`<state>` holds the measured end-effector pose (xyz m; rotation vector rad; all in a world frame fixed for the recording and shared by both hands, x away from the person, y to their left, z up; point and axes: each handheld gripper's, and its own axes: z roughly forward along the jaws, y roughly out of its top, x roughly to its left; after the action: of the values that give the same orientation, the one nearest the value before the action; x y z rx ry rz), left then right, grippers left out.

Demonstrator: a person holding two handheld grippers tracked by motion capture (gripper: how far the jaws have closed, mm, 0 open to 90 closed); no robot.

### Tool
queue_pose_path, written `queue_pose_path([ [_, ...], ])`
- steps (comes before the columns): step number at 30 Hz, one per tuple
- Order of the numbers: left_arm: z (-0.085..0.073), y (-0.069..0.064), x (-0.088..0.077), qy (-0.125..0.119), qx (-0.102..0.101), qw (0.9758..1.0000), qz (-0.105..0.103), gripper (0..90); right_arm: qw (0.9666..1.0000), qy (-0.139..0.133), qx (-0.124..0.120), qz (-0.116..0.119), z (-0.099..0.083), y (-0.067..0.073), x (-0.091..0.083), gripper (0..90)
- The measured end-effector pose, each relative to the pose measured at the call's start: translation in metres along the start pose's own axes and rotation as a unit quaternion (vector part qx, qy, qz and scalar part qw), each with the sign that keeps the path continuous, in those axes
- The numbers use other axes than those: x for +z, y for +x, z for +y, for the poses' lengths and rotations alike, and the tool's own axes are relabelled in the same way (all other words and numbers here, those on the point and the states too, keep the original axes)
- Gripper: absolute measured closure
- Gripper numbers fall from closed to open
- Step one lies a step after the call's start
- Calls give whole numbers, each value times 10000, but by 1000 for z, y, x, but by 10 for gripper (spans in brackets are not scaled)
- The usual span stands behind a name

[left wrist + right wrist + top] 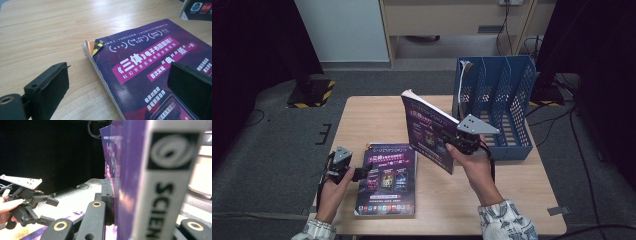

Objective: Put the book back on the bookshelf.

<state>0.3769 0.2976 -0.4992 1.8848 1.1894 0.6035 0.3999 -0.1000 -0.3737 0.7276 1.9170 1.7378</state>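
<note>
Your right tongs (451, 136) were clamped on the raised magazine (428, 131), pads pinching it near its spine while it hung tilted above the bench (362, 112), just left of the blue file rack (497, 102). In the right gripper view the white spine (165, 185) ran up right in front of the camera, with one pad (107, 195) pressed flat to the purple cover. Your left tongs (362, 172) stood open and held nothing, resting at the left edge of the second magazine (387, 180), which lay flat on the bench; the left gripper view showed its dog-eared corner (96, 46) between the spread jaws.

To file the raised copy well, you probably needed to turn it fully upright, spine down, before it crossed the rack's front wall. A tilted copy could catch a divider (508, 75) or bend. The leftmost slot already held something pale (464, 65), so an empty slot looked the safer target. Since the grip sat near one edge, the free pages might have fanned; a slow, level carry would have kept them together. Releasing only once the bottom edge rested in the slot seemed wise.
</note>
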Motion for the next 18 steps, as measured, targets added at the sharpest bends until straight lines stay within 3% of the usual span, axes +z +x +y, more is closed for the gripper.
queue_pose_path([
  [11,-3,3,-2,21,16,10000,47,30,9999,69,86,-40,-6,-2,-4,826],
  [18,-1,-2,2,111,111,9999,33,36,9999,44,64,-68,-6,-3,-10,825],
])
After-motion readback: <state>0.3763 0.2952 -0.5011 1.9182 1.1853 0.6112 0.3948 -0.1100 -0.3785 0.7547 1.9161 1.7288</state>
